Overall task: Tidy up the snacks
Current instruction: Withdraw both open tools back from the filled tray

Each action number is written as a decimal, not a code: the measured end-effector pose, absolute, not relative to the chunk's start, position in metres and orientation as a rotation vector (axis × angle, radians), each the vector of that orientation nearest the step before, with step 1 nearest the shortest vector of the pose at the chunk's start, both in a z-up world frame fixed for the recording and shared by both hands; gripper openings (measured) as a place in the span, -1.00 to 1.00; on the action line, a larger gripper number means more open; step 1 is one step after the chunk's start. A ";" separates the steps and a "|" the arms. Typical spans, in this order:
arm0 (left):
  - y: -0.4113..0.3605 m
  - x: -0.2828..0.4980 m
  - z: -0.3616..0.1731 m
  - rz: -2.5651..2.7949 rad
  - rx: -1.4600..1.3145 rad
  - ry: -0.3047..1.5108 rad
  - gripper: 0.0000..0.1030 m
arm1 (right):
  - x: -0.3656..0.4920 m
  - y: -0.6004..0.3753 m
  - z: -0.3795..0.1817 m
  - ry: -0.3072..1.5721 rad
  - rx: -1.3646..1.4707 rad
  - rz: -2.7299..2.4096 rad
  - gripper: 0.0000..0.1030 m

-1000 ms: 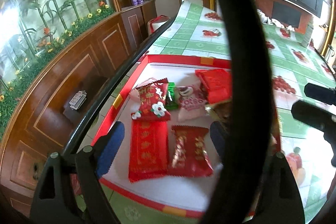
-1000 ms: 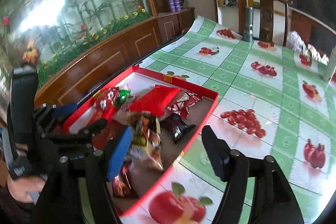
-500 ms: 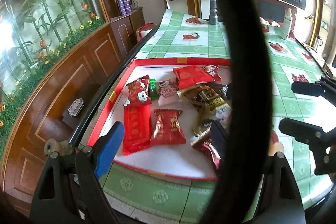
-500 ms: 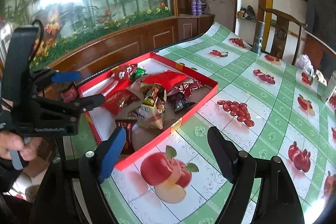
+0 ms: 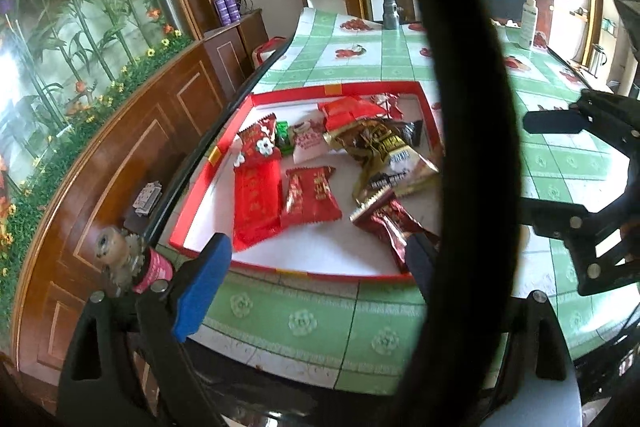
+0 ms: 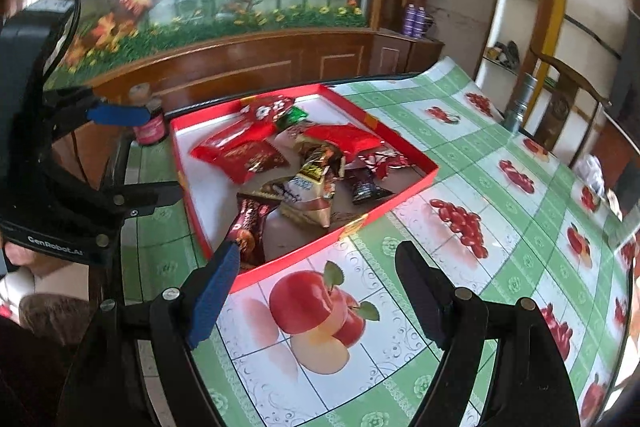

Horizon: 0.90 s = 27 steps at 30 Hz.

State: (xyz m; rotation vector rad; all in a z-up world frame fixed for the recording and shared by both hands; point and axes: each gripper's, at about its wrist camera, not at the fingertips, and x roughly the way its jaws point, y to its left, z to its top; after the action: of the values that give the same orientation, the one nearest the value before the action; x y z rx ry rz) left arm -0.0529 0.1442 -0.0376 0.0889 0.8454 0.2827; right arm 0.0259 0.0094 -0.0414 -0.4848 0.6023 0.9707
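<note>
Both grippers (image 5: 316, 263) (image 6: 320, 291) apparently wide open, empty

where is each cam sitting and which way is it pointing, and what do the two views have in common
Left wrist: sits on the left gripper, angled down at the red tray of snacks; its own open fingers, a black cable and the right gripper show.
Right wrist: sits on the right gripper, angled down over the tray's corner; its own open fingers, the left gripper and a hand show.
Shared: tray, snacks, fruit-print tablecloth, each other's gripper.
</note>
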 end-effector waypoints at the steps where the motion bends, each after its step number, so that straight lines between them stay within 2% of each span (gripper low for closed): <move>1: 0.144 -0.054 -0.038 0.284 0.085 0.852 0.73 | 0.025 0.011 -0.042 0.601 -0.497 0.984 0.56; 9: 0.142 -0.061 -0.038 0.297 0.086 0.852 0.73 | 0.015 0.022 -0.053 0.575 -0.612 1.048 0.55; 27: 0.142 -0.067 -0.031 0.297 0.076 0.824 0.73 | 0.014 0.034 -0.050 0.558 -0.637 1.091 0.55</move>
State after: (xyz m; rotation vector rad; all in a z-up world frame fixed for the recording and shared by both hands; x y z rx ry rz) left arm -0.0667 0.1422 -0.0307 0.0760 0.8240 0.2970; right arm 0.0141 0.0340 -0.0497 -0.6369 0.5577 1.0906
